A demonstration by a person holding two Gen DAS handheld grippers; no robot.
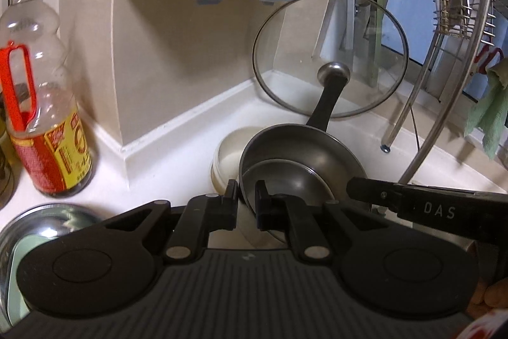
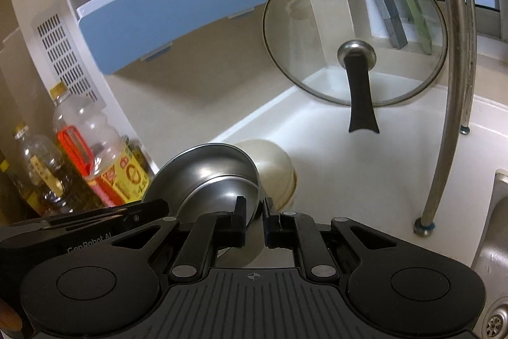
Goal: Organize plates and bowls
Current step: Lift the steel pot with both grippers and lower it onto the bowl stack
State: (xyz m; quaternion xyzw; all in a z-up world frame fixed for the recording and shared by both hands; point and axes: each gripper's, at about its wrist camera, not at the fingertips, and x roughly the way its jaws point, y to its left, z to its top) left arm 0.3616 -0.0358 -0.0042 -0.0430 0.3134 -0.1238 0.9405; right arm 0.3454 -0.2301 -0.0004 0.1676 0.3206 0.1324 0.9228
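Two grippers: you have both on one steel bowl, one on each side of its rim.
Left gripper: jaws nearly together, pinched across the near-left rim of the steel bowl.
Right gripper: jaws close together, clamped on the opposite rim – in the left wrist view its finger reaches in from the right.
Bowl's place: held tilted, hollow toward your left gripper and underside toward your right, above the bench near its back corner.
Cream bowl: sits on the bench directly behind and just left of the steel one; whether the two touch, I cannot tell.
Key relation: the cream bowl lies beyond the steel bowl – straight ahead of both jaws, slightly nearer your left hand.
Likely next: level the steel bowl and lower it into the cream one.
Risk: glass lid leans against the wall corner just behind.
Bottle: well to the left, clear of the path.
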